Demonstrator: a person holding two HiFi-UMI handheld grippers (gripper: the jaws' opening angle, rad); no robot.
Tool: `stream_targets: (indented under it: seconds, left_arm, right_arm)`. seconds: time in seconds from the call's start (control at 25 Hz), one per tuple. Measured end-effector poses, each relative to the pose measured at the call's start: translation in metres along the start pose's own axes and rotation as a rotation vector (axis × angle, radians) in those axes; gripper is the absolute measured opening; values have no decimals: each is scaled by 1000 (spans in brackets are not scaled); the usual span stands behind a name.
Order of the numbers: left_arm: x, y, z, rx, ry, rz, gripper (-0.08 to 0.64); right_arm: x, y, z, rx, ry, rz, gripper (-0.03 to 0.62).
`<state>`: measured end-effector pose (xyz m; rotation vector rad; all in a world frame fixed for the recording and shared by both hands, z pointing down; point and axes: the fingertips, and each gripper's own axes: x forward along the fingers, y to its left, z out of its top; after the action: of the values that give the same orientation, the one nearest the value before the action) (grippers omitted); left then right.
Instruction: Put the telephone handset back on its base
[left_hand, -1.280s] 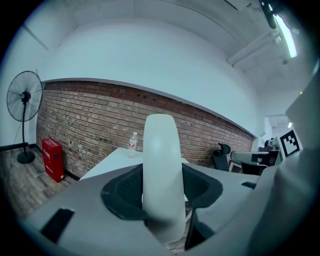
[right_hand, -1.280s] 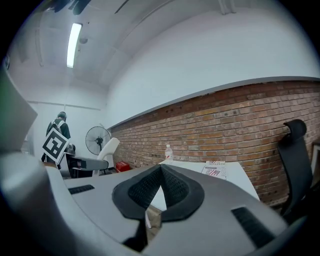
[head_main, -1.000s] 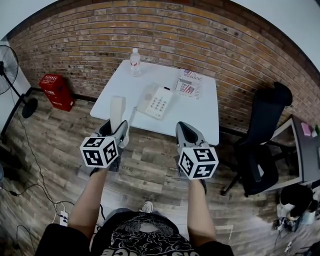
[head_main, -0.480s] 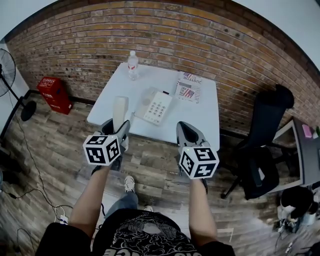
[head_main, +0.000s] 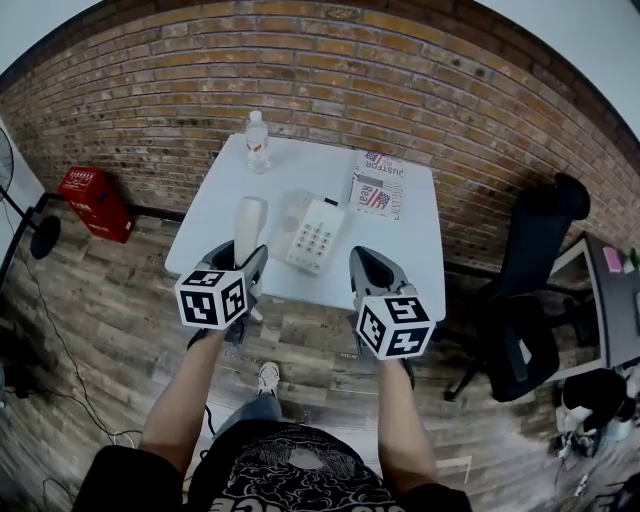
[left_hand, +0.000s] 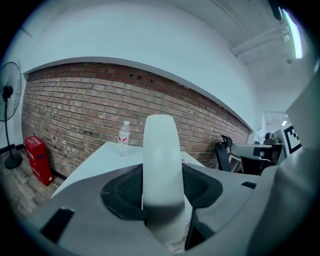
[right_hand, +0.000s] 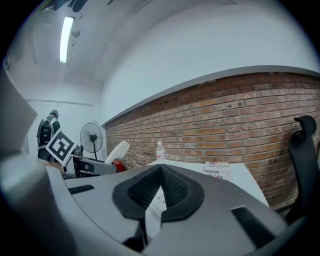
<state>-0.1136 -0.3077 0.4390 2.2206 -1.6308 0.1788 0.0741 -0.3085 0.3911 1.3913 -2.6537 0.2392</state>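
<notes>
A white telephone handset stands upright in my left gripper, which is shut on its lower part. In the left gripper view the handset fills the gap between the jaws. It hangs above the front left part of the white table. The cream telephone base with its keypad lies on the table just right of the handset. My right gripper is held at the table's front edge, right of the base, shut and holding nothing. In the right gripper view its pads meet at the tips.
A water bottle stands at the table's back left and a printed booklet lies at the back right. A black office chair stands right of the table. A red box sits by the brick wall at the left.
The person has stepped toward the table. Both grippers have come closer to it, and the handset now hangs over the table's front left, beside the base.
</notes>
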Motion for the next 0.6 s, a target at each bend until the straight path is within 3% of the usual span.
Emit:
stream_targets:
  seconds: [0.6]
  left_arm:
    - [109,31,-1,8,188,-135,215]
  right_arm:
    - [87,-15,5,21,42,-64,0]
